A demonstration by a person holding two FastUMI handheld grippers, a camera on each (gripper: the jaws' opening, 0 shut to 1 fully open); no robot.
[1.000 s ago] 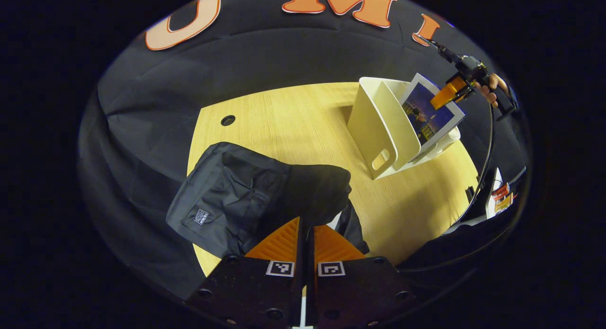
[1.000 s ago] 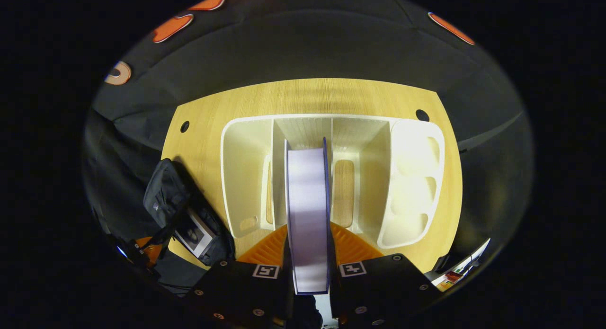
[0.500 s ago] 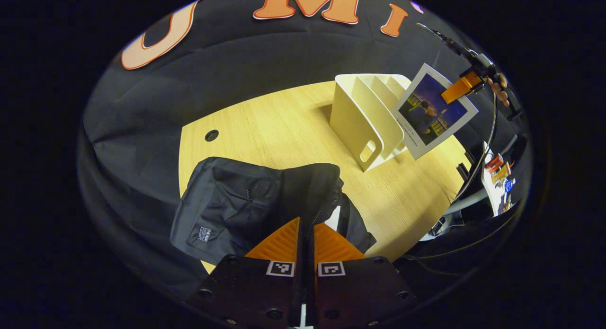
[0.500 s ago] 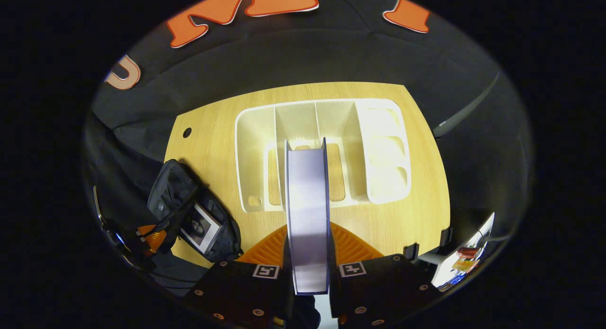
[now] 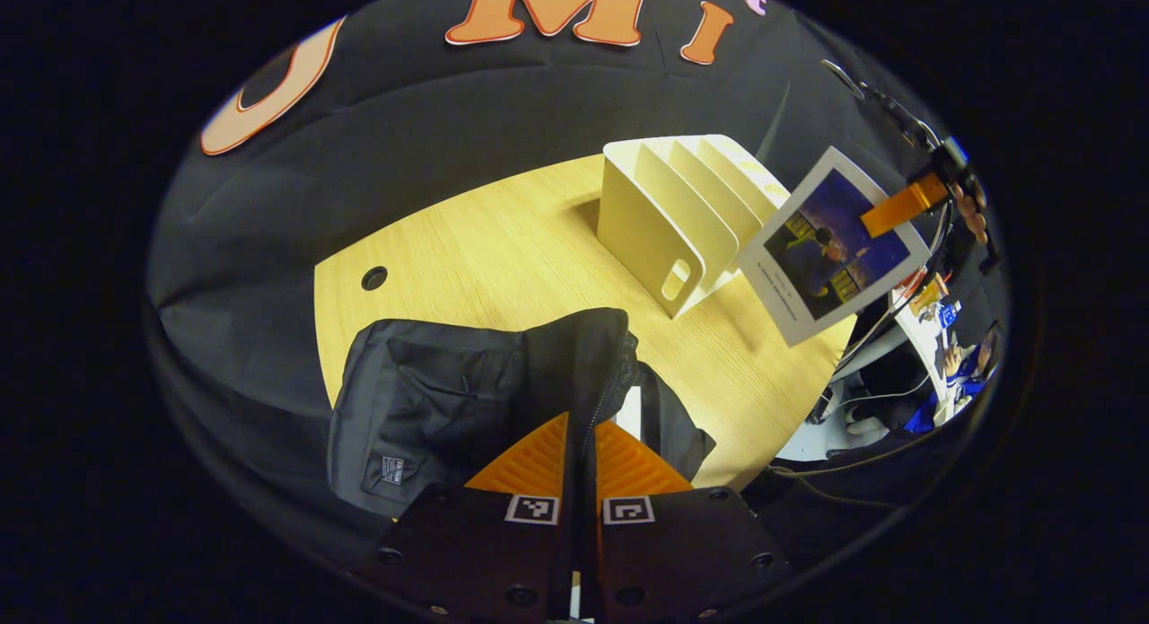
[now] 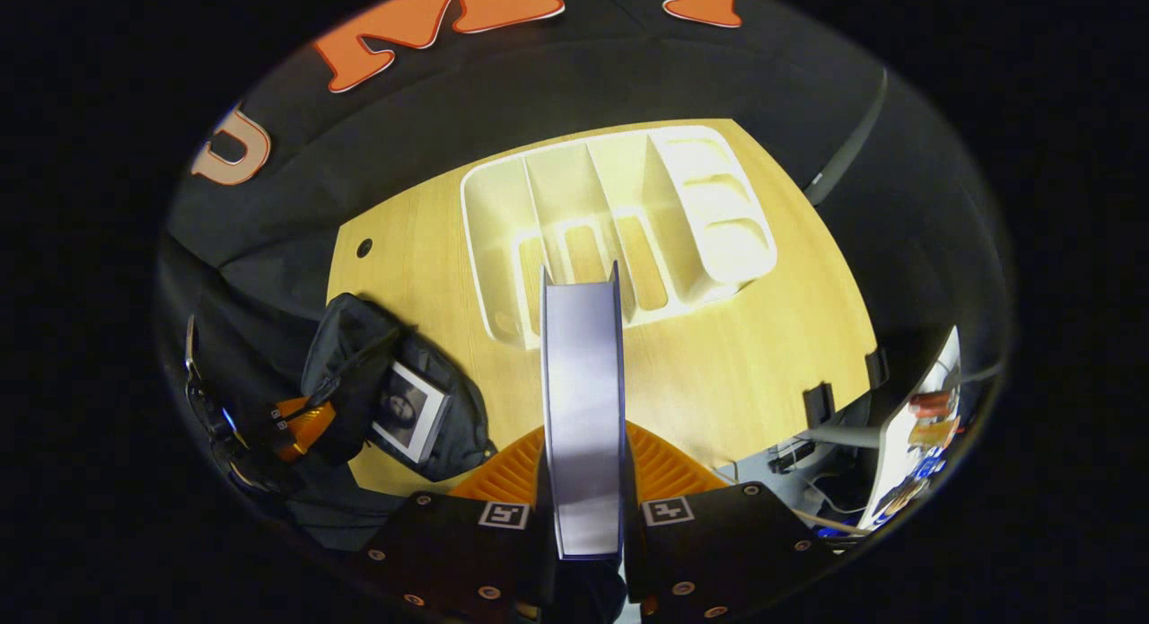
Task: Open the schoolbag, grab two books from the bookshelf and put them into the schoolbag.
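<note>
My right gripper (image 6: pixel 583 431) is shut on a thin book (image 6: pixel 582 373), seen edge-on between its fingers. In the left gripper view the same book (image 5: pixel 830 247) hangs in the air to the right of the white bookshelf (image 5: pixel 669 211), held at its top corner by the right gripper (image 5: pixel 902 208). The bookshelf (image 6: pixel 619 220) has bare slots. My left gripper (image 5: pixel 582 422) is shut on the zip edge of the black schoolbag (image 5: pixel 440 399) and holds its flap up. Another book (image 6: pixel 411 411) lies inside the open schoolbag (image 6: pixel 355 364), beside the left gripper (image 6: pixel 301 426).
The wooden table (image 5: pixel 503 247) has a round cable hole (image 5: pixel 374 277) at its far left. Past the table's right edge stand cables and a white surface with small coloured items (image 6: pixel 916 417). Bare tabletop lies between bag and bookshelf.
The right gripper has lifted the book out of the bookshelf and drawn it back toward the table's near edge. The left gripper has kept its hold on the bag.
</note>
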